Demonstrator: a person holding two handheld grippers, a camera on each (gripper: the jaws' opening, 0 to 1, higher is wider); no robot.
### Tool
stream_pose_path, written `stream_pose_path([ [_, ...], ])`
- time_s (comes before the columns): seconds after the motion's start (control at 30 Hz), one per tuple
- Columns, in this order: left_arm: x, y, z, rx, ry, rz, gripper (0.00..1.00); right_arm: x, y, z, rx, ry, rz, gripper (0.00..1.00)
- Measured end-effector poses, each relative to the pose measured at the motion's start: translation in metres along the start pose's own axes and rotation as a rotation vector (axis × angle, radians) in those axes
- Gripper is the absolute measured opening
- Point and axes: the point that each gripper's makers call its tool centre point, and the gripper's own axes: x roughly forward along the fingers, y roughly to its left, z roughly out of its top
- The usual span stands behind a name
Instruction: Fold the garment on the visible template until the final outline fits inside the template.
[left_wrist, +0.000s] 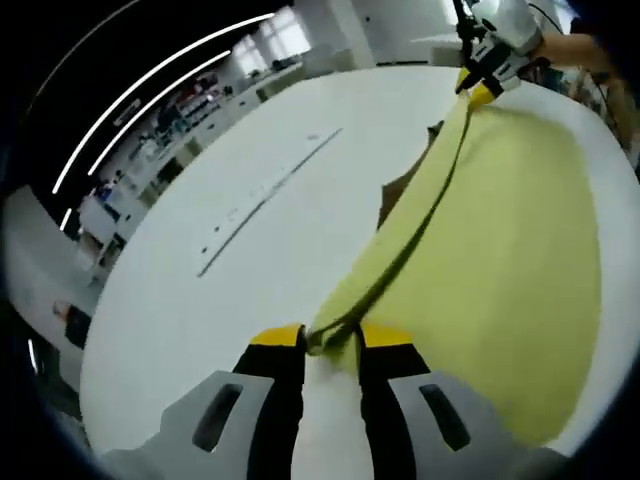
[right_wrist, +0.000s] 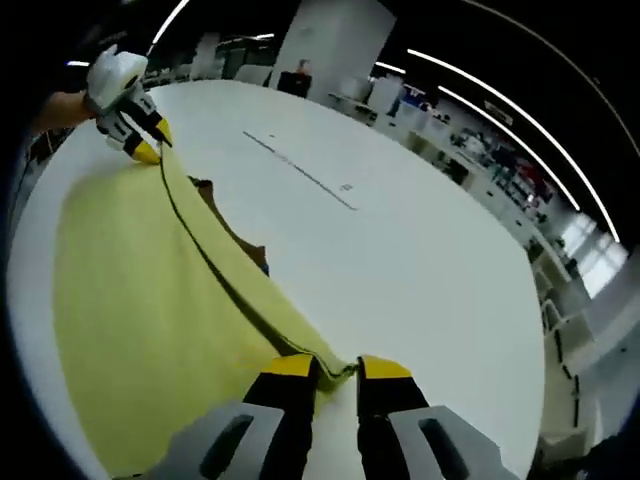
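Fingers of left gripper (left_wrist: 331, 341) and right gripper (right_wrist: 336, 369) pinched on yellow garment (left_wrist: 520, 260) edge, white table (left_wrist: 250, 200) beyond.

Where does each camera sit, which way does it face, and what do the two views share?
Left gripper view: rides on the left tongs, facing along the lifted edge of the yellow garment to the right tongs; a bare forearm shows.
Right gripper view: rides on the right tongs, facing back along that edge to the left tongs; a forearm shows.
Shared: garment, white table, both tongs, and the brown template beneath the garment.
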Motion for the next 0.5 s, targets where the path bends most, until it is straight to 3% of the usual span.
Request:
stream_pose_path([
  [0.07,0.0,0.009,0.002,-0.022,-0.004,0.048,0.04,0.002,-0.002,0.002,0.077,-0.018,-0.004,0.06],
  [0.3,0.003,0.024,0.004,-0.314,-0.019,0.118,0.08,0.011,-0.016,0.004,0.374,-0.058,-0.046,0.1],
  [0.4,0.005,0.026,0.002,-0.388,-0.032,0.124,0.08,0.013,-0.017,0.002,0.416,-0.055,-0.05,0.15],
  [0.5,0.005,0.026,0.001,-0.439,-0.045,0.109,0.17,0.013,-0.013,0.004,0.447,-0.061,-0.038,0.22],
])
